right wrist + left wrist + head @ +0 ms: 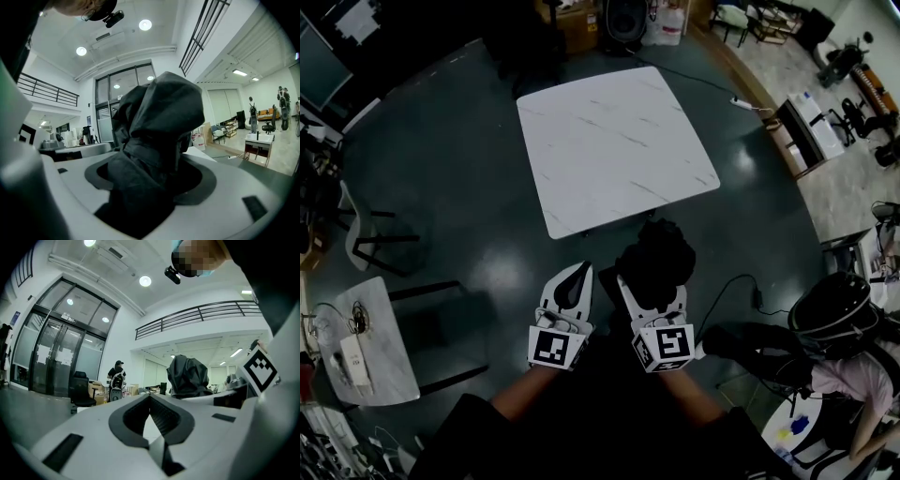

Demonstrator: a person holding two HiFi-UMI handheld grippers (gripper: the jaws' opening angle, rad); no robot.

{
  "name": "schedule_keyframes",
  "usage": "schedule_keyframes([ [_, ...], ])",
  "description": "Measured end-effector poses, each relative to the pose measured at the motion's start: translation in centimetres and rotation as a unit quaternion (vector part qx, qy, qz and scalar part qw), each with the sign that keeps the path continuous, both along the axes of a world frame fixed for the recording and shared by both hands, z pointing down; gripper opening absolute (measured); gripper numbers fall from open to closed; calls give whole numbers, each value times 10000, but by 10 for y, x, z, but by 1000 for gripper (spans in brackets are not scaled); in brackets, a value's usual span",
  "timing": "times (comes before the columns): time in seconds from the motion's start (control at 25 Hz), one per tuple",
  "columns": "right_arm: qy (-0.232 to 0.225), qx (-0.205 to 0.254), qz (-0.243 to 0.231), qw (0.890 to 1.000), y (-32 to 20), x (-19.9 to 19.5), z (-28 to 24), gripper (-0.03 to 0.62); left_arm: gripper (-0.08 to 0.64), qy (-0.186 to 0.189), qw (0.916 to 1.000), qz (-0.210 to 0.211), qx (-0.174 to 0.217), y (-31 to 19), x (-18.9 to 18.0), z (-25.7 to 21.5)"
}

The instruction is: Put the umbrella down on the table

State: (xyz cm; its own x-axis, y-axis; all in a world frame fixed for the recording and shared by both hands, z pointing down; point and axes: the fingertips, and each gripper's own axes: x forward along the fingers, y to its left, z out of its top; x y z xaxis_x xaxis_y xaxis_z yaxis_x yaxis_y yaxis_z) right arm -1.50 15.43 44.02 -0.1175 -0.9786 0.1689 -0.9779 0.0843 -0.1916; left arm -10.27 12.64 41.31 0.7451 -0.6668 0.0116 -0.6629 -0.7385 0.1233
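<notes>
The black folded umbrella is being pinched between the jaws of the right gripper, bunched fabric filling the gap. It is being held close to the near edge of the white marble table. The left gripper is being held just to the left, jaws pressed together on nothing.

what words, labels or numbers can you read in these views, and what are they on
No word or number can be read in any view.
Cubes on the left gripper and right gripper: black-and-white square markers only, no letters.
Papers on the glass doors: too blurred to read.
Blue sign beside the doors: too small to read.
Umbrella: no print shows.
</notes>
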Motion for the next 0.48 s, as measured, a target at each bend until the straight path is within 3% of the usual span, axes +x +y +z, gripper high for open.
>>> schedule_keyframes([
  [0.2, -241, 180, -9, 9995, -24, 62, -7, 345, 8, -75, 9998, 69, -199, -26, 57, 10],
  [0.32, -301, 252, -84, 9992, -35, 95, -4, 345, 8, -241, 9987, -112, -432, -45, 75, 27],
  [0.48, -280, 94, -147, 9995, -43, 132, 15, 345, 8, -438, 9976, -349, -419, -57, 98, 40],
])
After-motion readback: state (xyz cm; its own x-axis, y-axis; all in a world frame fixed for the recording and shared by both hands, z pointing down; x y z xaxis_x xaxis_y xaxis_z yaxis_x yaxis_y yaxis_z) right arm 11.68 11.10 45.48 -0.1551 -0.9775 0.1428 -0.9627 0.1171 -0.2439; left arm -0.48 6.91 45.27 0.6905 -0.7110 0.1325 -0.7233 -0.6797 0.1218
